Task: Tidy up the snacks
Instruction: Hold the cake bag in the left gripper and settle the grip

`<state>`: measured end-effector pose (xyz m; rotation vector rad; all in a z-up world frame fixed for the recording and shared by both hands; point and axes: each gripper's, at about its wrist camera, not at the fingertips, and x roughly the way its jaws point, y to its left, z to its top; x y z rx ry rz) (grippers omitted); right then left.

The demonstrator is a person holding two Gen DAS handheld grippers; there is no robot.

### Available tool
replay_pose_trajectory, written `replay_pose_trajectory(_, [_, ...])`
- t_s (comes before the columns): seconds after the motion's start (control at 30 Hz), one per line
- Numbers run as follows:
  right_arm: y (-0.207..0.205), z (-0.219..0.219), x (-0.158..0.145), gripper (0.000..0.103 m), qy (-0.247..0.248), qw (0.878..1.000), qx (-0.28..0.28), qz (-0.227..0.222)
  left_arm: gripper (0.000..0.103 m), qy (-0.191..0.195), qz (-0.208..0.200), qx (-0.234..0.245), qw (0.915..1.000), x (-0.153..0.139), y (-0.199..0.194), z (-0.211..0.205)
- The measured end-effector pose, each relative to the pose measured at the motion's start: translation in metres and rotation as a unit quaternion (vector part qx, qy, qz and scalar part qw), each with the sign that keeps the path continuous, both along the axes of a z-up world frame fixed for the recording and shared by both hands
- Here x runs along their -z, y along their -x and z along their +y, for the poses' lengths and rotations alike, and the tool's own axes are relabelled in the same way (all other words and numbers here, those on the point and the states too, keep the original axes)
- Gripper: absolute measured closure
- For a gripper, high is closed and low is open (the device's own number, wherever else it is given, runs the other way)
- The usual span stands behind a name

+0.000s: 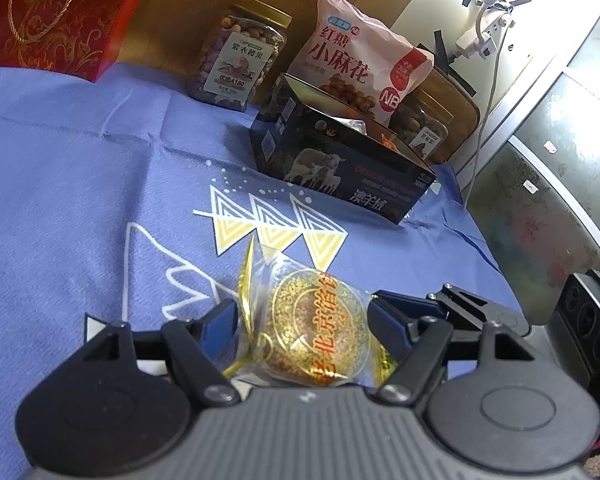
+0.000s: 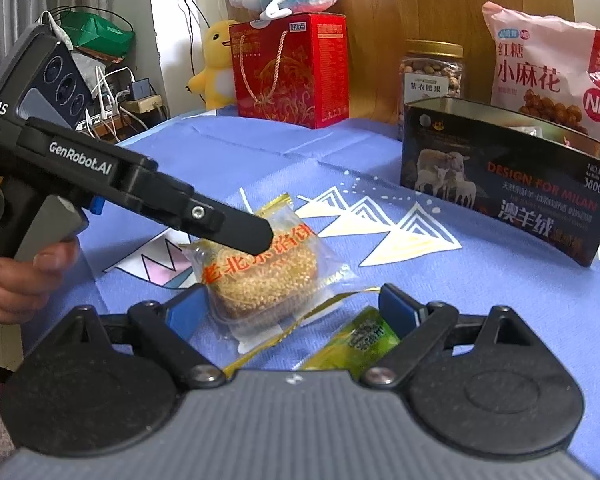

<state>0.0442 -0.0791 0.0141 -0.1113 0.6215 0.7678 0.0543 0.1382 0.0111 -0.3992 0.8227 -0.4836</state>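
Note:
A round sesame cake [image 1: 320, 332] [image 2: 268, 272] in a clear, gold-edged wrapper lies on the blue tablecloth [image 1: 80, 184]. My left gripper [image 1: 302, 318] [image 2: 260, 240] straddles it, with both blue pads against the wrapper's sides. My right gripper [image 2: 292, 306] stands open just in front of the cake and touches nothing. A green snack packet [image 2: 360, 340] lies under its right finger. An open black box with a sheep picture [image 1: 340, 168] [image 2: 508, 184] stands further back on the cloth.
Behind the box stand a pink snack bag [image 1: 360, 64] [image 2: 552, 76], a nut jar [image 1: 240, 60] [image 2: 432, 76], a second jar [image 1: 424, 124] and a red gift box [image 1: 56, 16] [image 2: 292, 72]. A hand [image 2: 16, 280] holds the left gripper's handle. Plush toys [image 2: 216, 68] sit far left.

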Motion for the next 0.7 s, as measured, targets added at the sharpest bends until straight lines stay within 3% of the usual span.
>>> replay_pose_trajectory(0.2, [0.0011,-0.0048,-0.0006,0.009,-0.001,1.0,0.004,0.005,0.03,0.004,-0.001,0.0,1.0,0.0001,-0.0008,0.0013])
replay_pose_trajectory(0.53, [0.0046,-0.0045,-0.0017,0.013,0.008,1.0,0.0,-0.019,0.034,-0.001,0.009,0.006,0.9999,0.0051,-0.0059,-0.0037])
replay_pose_trajectory(0.7, [0.004,-0.0094,-0.0021,0.012,0.018,0.999,0.023,-0.039,0.037,-0.002,0.011,0.005,0.9999,0.0054,-0.0082,-0.0033])
